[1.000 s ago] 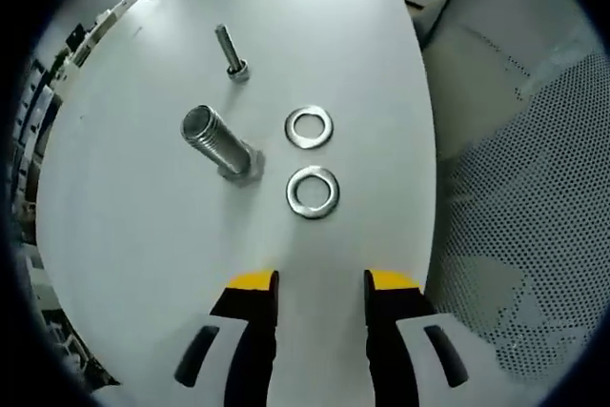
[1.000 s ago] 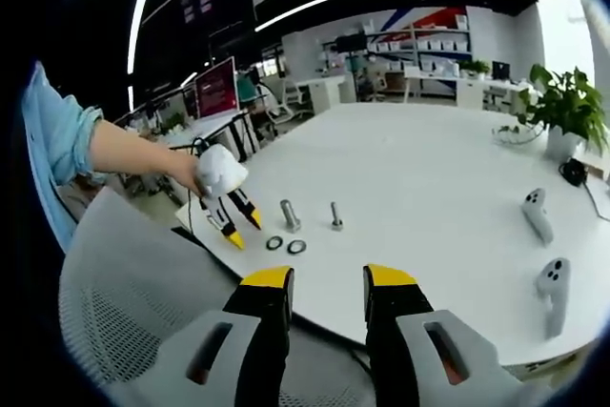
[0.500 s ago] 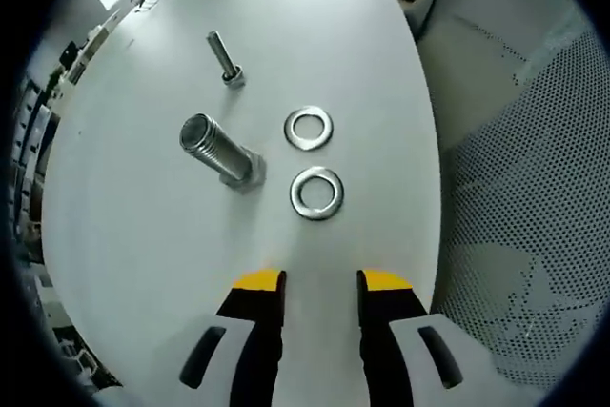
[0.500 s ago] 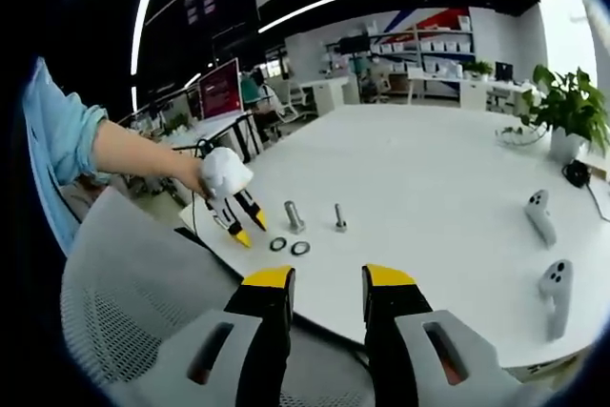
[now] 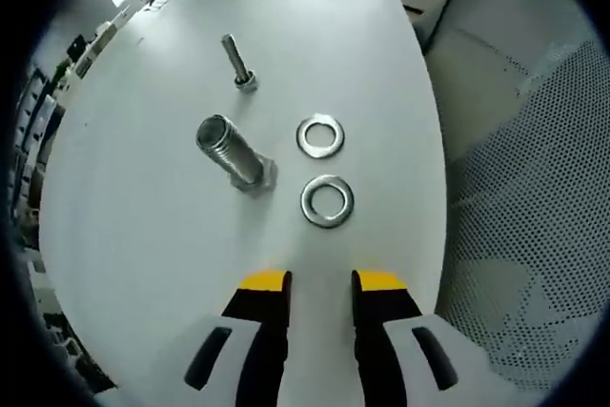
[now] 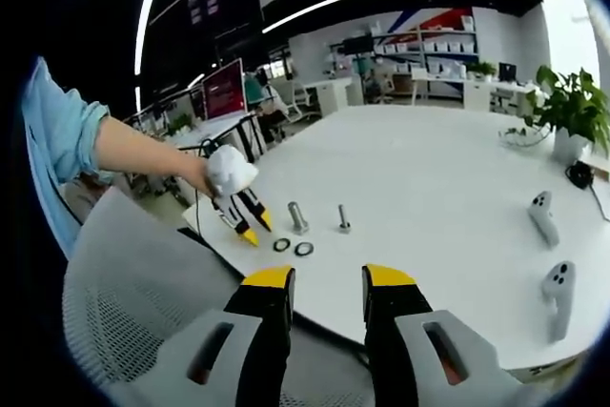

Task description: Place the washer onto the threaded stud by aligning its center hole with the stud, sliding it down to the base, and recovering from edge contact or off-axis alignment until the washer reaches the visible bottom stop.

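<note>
— Left gripper first: what do you read?

— Its yellow-tipped jaws stand apart with bare table between them, nothing gripped. I have it hovering above the white table, looking down. Just beyond the jaw tips lies the nearer washer, flat on the table. A second washer lies flat just past it, the two apart, not touching.

— And the stud?

— To the left of the washers in the left gripper view, the large threaded stud stands on its hex base, close beside the nearer washer but clear of it. No washer is on it. Farther along the table stands a small bolt, also upright, well apart from the washers.

— Right gripper?

— From its own view, the right gripper has its jaws parted too, holding nothing. I see it hanging back off the table's edge, above a mesh chair back. From there the left gripper shows at the left, held by a hand in a white glove, with a blue sleeve behind it. Its tips point down at the table beside the two washers; the stud and small bolt stand just beyond.

— Anything else on the table?

— Two white handheld controllers lie toward the right, well away from the parts, and a potted plant stands at the far right.
</note>
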`<state>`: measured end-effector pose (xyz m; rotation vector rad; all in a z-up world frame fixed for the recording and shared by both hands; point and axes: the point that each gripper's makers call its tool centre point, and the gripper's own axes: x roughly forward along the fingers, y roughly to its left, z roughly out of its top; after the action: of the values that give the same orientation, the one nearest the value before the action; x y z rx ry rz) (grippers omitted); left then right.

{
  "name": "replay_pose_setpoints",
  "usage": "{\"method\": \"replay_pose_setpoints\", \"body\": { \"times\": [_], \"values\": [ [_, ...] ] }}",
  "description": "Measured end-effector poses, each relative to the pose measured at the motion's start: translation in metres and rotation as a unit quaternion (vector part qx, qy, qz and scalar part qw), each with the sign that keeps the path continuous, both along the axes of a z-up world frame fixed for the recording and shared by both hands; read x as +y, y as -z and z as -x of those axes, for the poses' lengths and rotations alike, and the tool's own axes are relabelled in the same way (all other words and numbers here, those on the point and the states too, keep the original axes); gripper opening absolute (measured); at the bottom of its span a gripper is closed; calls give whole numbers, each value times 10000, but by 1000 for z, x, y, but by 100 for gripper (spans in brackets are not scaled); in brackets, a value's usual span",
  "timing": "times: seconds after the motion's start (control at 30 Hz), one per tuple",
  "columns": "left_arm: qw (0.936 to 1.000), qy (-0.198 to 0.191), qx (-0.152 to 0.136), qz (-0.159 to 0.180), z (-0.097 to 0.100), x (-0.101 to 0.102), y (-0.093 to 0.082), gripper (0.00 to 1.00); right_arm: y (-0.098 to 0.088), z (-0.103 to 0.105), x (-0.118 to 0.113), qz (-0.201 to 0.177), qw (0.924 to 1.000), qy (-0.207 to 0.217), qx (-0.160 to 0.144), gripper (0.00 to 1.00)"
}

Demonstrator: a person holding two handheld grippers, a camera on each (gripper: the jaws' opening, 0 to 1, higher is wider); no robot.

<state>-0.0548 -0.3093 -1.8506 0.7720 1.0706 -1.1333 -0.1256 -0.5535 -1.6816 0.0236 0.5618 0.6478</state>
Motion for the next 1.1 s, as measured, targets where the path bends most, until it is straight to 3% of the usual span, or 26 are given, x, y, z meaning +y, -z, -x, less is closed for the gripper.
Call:
{"method": "replay_pose_setpoints", "body": {
  "times": [0.07,0.1,0.27,0.3,0.43,0.67,0.97,1.03,1.1],
  "values": [
    [9987,-409,92,300,-1,-9,-2,26,-1,-1,0,-49,10000,37,-24,30],
    [9983,-418,136,395,1,-13,-2,30,-2,-1,-1,-70,10000,50,-31,30],
    [9987,327,-360,124,1,-27,0,40,-2,-2,-1,-88,9999,67,-42,30],
    [9990,336,-207,231,5,-33,2,40,-3,-2,-1,-91,9999,69,-47,30],
    [9990,256,-243,265,0,-43,2,45,-3,-2,-2,-113,9999,115,-59,30],
    [9993,301,-206,108,0,-43,2,45,-4,-3,-2,-144,9998,132,-69,30],
    [9995,158,-220,141,-2,-44,1,39,-4,-3,-2,-154,9998,130,-77,30],
    [9995,176,-223,130,2,-47,0,30,-4,-3,-2,-150,9998,125,-76,30],
    [9986,474,-234,84,10,-50,1,21,-4,-3,-2,-155,9998,127,-77,30]
  ]
}}
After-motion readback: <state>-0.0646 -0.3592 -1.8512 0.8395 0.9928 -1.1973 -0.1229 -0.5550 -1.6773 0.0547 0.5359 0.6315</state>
